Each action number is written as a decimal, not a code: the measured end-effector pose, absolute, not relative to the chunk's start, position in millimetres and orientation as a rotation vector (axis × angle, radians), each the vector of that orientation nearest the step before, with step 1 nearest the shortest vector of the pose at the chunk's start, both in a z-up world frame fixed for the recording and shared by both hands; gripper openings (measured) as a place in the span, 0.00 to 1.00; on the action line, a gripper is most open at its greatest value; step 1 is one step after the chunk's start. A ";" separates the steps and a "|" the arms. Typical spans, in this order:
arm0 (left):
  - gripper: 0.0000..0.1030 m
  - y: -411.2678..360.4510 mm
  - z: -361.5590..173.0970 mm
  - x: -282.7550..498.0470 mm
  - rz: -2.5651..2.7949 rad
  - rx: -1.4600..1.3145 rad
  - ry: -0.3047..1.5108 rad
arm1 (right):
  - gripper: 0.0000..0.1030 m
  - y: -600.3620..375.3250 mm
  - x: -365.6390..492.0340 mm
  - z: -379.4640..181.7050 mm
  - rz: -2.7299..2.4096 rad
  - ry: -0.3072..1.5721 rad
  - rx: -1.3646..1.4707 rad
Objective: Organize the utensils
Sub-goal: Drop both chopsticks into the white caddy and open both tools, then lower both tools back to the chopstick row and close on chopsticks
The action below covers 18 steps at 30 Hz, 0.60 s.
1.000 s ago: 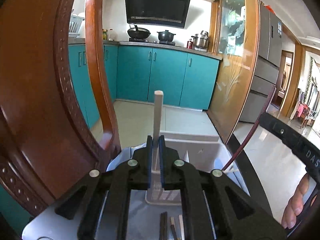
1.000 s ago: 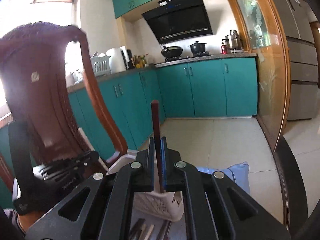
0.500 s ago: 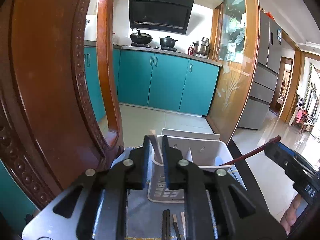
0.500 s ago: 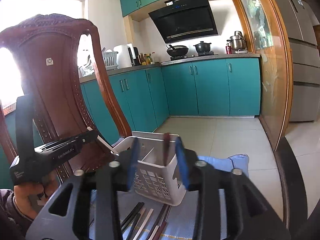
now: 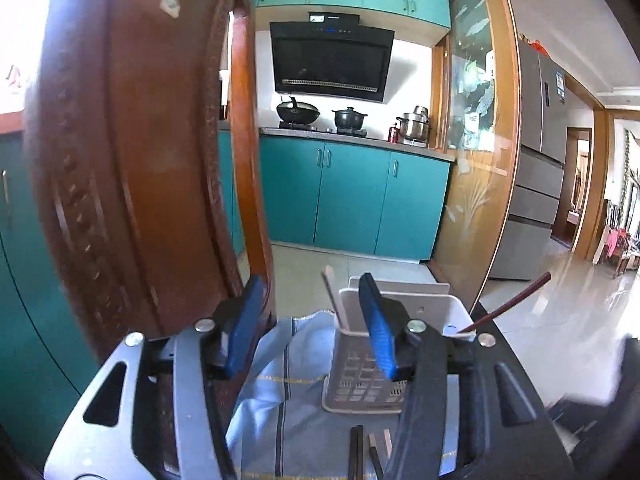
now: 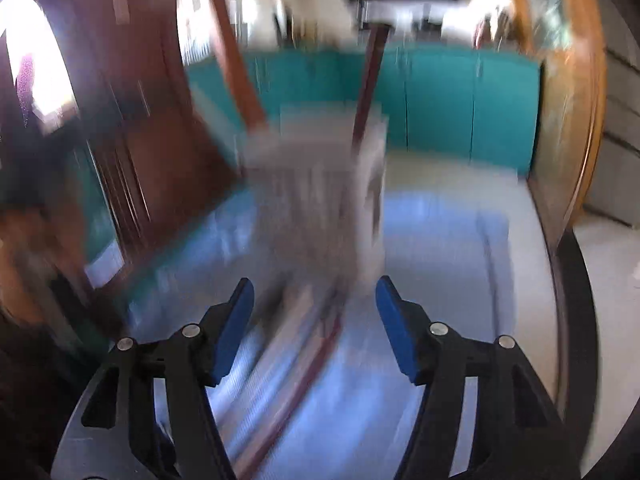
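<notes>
The white utensil holder (image 5: 374, 376) served as the reference point; it stood upright on a light blue cloth (image 5: 276, 380) spread over the table. The left gripper (image 5: 310, 320) was just in front of the holder, its jaws opening with nothing between the blue pads (image 5: 378, 332); the right-hand pad overlapped the holder's front wall in the left wrist view, though contact could not be confirmed. A pale chopstick (image 5: 333, 292) stood in the holder's left compartment, leaning slightly left, clear of both pads. A dark red chopstick (image 5: 508, 306) rested in the holder's right side, slanting out over the rim to the right. Several loose chopsticks (image 5: 360, 452) lay on the cloth directly in front of the holder, between it and the gripper body. A carved wooden chair back (image 5: 132, 168) rose to the left of the holder. The right wrist view was heavily blurred. In it the right gripper (image 6: 314, 312) was in front of the holder (image 6: 316, 184), its jaws opening and empty, the pads well apart. The dark red chopstick (image 6: 370, 80) could be made out standing from the holder's right side, and streaks of further chopsticks (image 6: 316, 344) lay on the cloth (image 6: 432, 272) between holder and gripper; their number could not be determined.
</notes>
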State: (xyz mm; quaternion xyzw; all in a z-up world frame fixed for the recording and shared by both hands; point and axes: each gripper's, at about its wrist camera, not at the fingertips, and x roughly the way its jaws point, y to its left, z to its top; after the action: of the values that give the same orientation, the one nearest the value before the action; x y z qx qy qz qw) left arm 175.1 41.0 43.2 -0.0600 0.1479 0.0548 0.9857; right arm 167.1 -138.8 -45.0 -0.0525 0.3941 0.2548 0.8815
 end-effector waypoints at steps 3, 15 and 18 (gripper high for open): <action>0.51 43.2 36.6 170.3 0.105 -0.139 0.325 | 0.61 -122.7 169.8 -73.1 0.524 0.941 -0.172; 0.58 31.3 18.6 163.8 0.071 -0.091 0.399 | 0.61 -96.1 173.2 -102.7 0.461 1.003 -0.224; 0.58 30.4 16.1 164.7 0.072 -0.082 0.412 | 0.54 -100.3 180.1 -101.1 0.429 1.003 -0.171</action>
State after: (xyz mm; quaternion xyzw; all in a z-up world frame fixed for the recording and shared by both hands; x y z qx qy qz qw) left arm 164.7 30.4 16.1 -0.0405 0.2045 0.0359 0.9774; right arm 180.1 -100.3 -101.1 -0.0814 0.4762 0.2038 0.8515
